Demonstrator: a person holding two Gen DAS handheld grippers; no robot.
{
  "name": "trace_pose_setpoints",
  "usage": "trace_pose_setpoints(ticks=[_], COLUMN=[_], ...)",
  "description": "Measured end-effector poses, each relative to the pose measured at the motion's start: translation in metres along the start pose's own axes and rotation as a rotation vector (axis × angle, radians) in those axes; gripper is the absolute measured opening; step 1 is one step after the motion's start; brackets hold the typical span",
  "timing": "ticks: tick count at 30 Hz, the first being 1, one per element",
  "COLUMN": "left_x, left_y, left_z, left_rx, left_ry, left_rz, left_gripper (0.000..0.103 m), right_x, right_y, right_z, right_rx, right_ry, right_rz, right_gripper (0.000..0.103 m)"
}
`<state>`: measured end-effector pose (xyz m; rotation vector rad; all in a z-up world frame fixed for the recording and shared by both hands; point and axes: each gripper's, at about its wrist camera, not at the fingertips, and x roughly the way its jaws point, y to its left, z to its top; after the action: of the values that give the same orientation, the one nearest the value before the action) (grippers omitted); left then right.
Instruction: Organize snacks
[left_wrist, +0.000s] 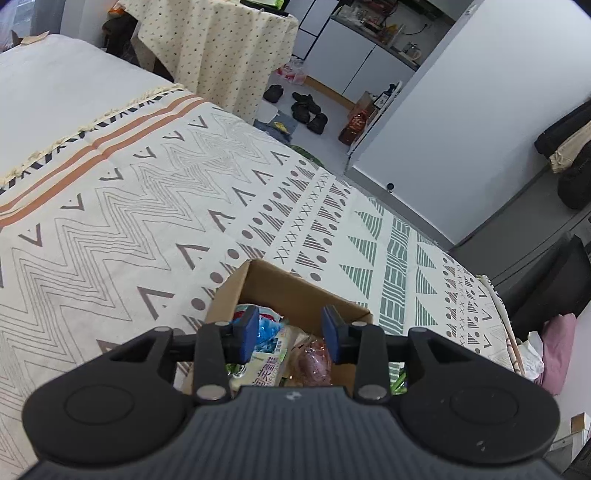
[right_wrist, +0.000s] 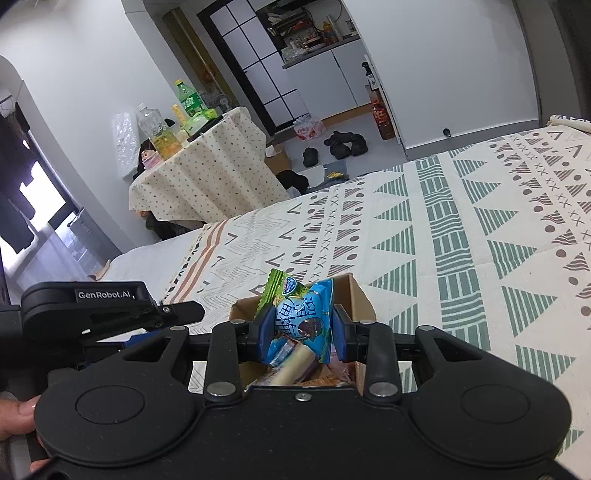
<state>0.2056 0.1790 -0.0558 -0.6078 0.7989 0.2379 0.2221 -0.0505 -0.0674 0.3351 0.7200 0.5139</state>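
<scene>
Right wrist view, item one: right gripper (right_wrist: 302, 328), blue pads pressed on a blue snack packet (right_wrist: 301, 321) that stands up between them, with a green-edged wrapper (right_wrist: 282, 288) rising behind it; whether that one is gripped too cannot be told. Packet sits directly above the cardboard box (right_wrist: 360, 295).

Item two: cardboard box, open-topped, resting on the patterned bedspread (right_wrist: 480, 229). In the left wrist view it (left_wrist: 295, 286) already holds several wrapped snacks (left_wrist: 269, 345).

Item three: left gripper (left_wrist: 290, 334), over the same box, pads a modest gap apart with nothing between them (contents lie below, untouched as far as can be seen). It appears at the left edge of the right wrist view (right_wrist: 110, 306), just beside the box.

Item four, beyond the box: a draped side table (right_wrist: 207, 166) with bottles, well apart.

Risks, as judged: the crumpled packet is held by thin film and could slip early, landing on the bedspread beside the box. The box is light and on soft bedding; a descending gripper catching its rim could tip it. Both tools crowd one opening, so they may knock together.
</scene>
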Motion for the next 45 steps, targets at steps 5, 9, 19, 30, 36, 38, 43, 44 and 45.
trace_pose_setpoints(ticks=[5,9,19,30,36,38,43,44,45], left_x=[-0.004,-0.014,-0.050,-0.092,-0.113,-0.120,-0.137,-0.140,-0.143], left_y=[-0.003,-0.007,-0.022,-0.045,-0.058,-0.061,-0.071,-0.073,-0.075], left_z=[-0.003,-0.007,-0.014,-0.040,-0.056,-0.060,-0.071,-0.074,-0.076], left_rx=[0.007,0.019,0.038,0.088,0.122,0.138,0.182,0.190,0.200], left_ry=[0.020,0.020,0.003,0.001,-0.002,-0.005,-0.022,-0.025,-0.029], left_rz=[0.029,0.064,0.088,0.095,0.086,0.088,0.081,0.079,0.078], left_gripper=[0.055,0.073,0.086,0.089,0.090,0.090,0.092,0.094,0.096], right_x=[-0.002,-0.015,-0.062,-0.117,-0.147,-0.155,-0.172,-0.176,-0.179], right_y=[0.002,0.000,-0.013,-0.026,-0.035,-0.036,-0.038,-0.038,-0.038], right_z=[0.002,0.004,0.006,0.005,0.004,0.003,0.001,0.000,0.000], right_rx=[0.008,0.014,0.039,0.034,0.035,0.025,0.009,0.006,0.003], right_ry=[0.011,-0.010,-0.062,-0.102,-0.124,-0.121,-0.111,-0.113,-0.116], right_rz=[0.008,0.005,-0.022,-0.035,-0.040,-0.043,-0.046,-0.048,-0.050], right_gripper=[0.056,0.061,0.076,0.086,0.092,0.095,0.101,0.102,0.103])
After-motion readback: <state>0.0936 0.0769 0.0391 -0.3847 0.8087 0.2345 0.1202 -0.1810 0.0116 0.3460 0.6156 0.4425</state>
